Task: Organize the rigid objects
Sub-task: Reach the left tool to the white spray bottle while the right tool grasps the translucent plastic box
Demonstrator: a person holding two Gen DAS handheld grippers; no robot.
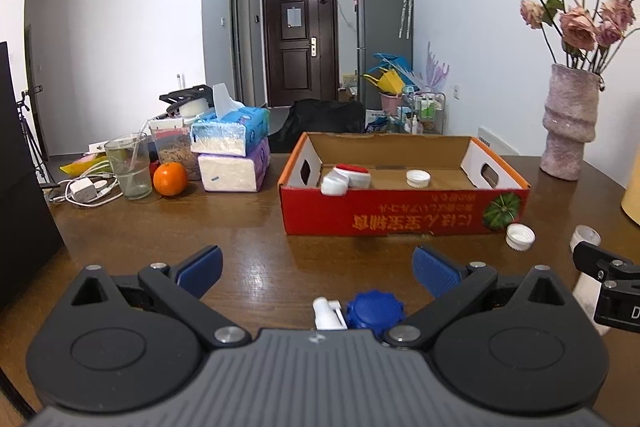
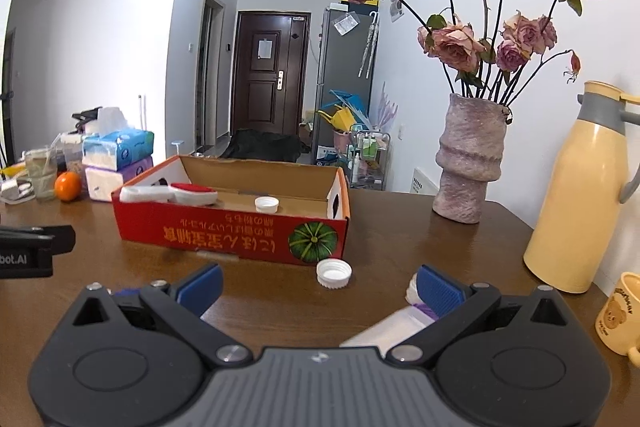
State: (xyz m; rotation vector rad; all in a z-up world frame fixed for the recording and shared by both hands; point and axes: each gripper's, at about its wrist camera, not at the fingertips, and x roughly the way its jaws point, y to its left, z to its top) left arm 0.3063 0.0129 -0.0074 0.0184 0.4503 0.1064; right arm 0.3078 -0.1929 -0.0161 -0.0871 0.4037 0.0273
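Observation:
A red cardboard box (image 1: 400, 217) (image 2: 224, 235) stands open on the wooden table. Inside lie a white bottle with a red cap (image 1: 348, 177) (image 2: 188, 193) and a white cap (image 1: 418, 179) (image 2: 267, 204). A loose white cap (image 1: 520, 237) (image 2: 334, 273) lies on the table by the box's front right corner. My left gripper (image 1: 318, 265) is open and empty; a blue cap (image 1: 374, 309) and a small white nozzle (image 1: 326, 313) lie on the table below it. My right gripper (image 2: 320, 285) is open; a white bottle (image 2: 394, 327) lies under its right finger.
Tissue packs (image 1: 232, 151), an orange (image 1: 170, 179), a glass (image 1: 128, 165) and a charger with cables (image 1: 86, 191) sit at the left. A vase of dried roses (image 2: 470, 163), a yellow thermos (image 2: 580, 195) and a mug (image 2: 618, 315) stand at the right.

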